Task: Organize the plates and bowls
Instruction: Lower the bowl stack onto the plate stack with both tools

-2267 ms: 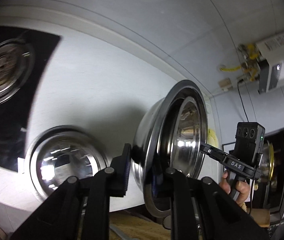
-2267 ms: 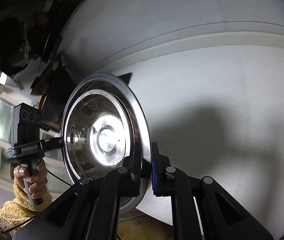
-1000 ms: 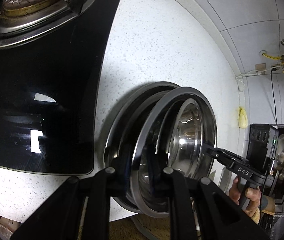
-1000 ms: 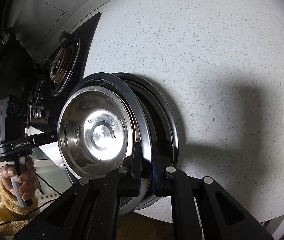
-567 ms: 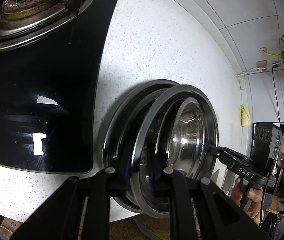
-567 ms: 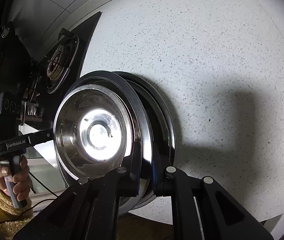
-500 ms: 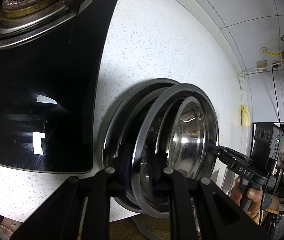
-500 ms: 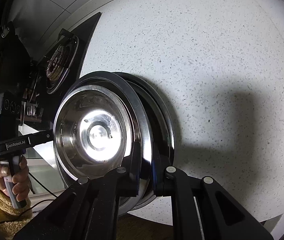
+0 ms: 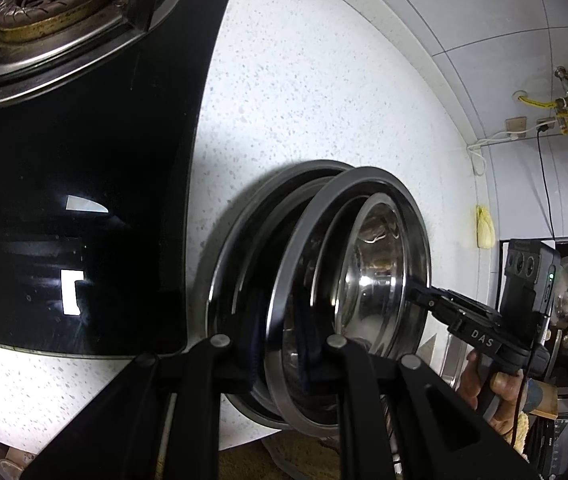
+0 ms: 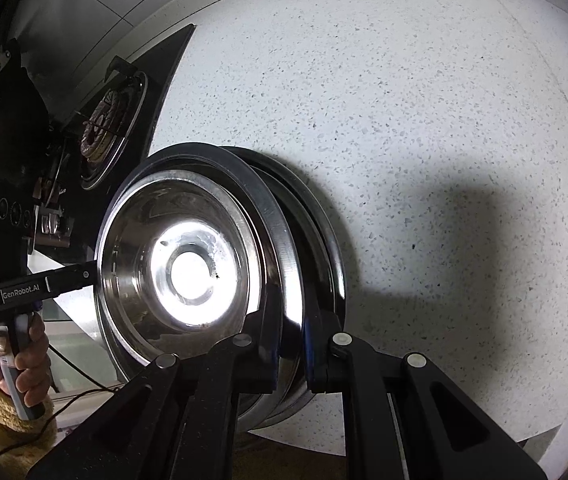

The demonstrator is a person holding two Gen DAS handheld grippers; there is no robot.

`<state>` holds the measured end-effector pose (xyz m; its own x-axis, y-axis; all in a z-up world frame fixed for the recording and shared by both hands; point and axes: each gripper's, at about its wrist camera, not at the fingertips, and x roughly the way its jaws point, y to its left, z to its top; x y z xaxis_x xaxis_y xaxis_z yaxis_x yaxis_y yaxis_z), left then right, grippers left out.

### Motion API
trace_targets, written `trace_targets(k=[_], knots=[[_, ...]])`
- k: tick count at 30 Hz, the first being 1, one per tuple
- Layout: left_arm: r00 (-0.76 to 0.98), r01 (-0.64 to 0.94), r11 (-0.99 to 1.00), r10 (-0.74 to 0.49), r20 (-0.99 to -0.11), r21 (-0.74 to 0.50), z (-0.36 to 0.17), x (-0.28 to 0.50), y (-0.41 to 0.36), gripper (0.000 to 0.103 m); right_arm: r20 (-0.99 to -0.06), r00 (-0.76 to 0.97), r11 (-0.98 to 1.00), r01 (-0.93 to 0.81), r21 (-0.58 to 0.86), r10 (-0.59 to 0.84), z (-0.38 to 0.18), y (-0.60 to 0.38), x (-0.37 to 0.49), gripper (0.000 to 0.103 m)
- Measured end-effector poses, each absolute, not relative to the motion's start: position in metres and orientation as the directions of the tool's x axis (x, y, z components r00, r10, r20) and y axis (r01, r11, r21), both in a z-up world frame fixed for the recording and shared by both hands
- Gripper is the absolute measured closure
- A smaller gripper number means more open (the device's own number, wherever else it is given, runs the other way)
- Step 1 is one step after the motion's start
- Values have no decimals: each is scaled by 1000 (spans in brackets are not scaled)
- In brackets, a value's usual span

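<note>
White speckled stone tabletop point(image 10: 424, 128) beside a black glass hob point(image 9: 84, 168).
Both tools grip one shiny round steel bowl point(image 10: 188, 268) by opposite rim edges: left tool point(image 9: 280, 354) and right tool point(image 10: 290, 360) each clamped on it, holding it inside a second steel bowl point(image 9: 236, 248) resting below them.

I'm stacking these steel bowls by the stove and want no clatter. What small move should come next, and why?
Probably lower the held bowl a little further until it seats in the bowl beneath, then let go. Both tongs, left and right, clamp its rim on opposite sides, and its rim sits tilted above the lower bowl's on the counter, not nested.
</note>
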<state>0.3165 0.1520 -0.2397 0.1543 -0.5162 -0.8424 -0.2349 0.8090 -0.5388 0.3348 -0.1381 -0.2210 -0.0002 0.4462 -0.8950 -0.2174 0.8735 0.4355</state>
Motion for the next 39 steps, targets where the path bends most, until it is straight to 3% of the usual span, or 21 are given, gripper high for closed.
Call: trace_targets(k=[18,24,39], knots=[[241,-224,855,-416,-877,-467,-231,307,138,93,-891,92,869,-286,403,444,-219,-132,324,93],[302,-235,916,-250,-920,-326,-215,293,122,93,-905,108,876,-320,361,413,-223,-125,319,91],[326,-176,960,-150,-933,-216,-188,283,110,90,-926,180,914,-306,268,332,-219,-115,302,89]])
